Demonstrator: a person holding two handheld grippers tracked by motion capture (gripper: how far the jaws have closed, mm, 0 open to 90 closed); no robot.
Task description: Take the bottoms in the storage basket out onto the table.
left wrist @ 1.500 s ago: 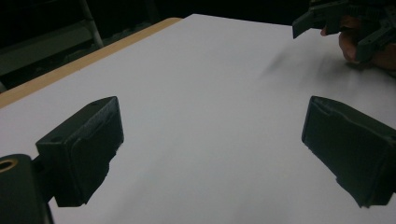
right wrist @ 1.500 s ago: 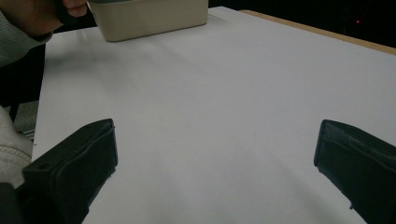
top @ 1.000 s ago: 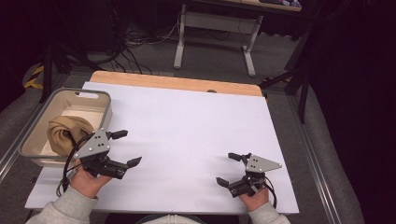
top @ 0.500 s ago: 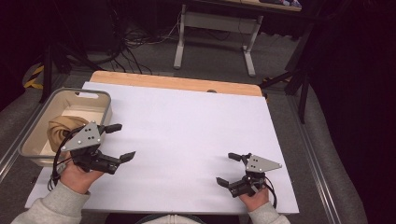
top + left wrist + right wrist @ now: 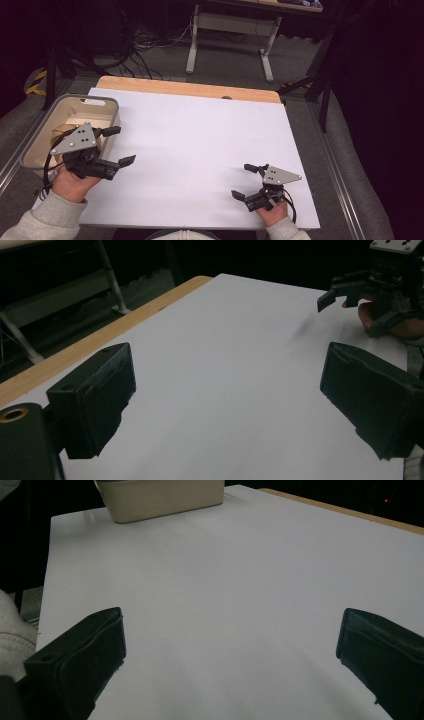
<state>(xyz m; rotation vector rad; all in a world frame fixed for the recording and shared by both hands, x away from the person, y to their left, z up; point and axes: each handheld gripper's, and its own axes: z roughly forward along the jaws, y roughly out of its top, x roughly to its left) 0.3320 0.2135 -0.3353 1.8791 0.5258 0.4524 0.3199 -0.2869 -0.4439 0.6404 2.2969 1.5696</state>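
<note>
Left gripper (image 5: 119, 145) spread wide, nothing between its jaws, hovering just beside the one beige bin (image 5: 107, 102). Right gripper (image 5: 244, 182) also gaping, low over the white table (image 5: 200, 135). Tan bin contents half-hidden, hard to identify.

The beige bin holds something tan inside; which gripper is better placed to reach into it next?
Left. The left gripper hangs open right at the beige bin on the table's left edge. The right gripper, also open, sits near the opposite corner of the white table.
</note>
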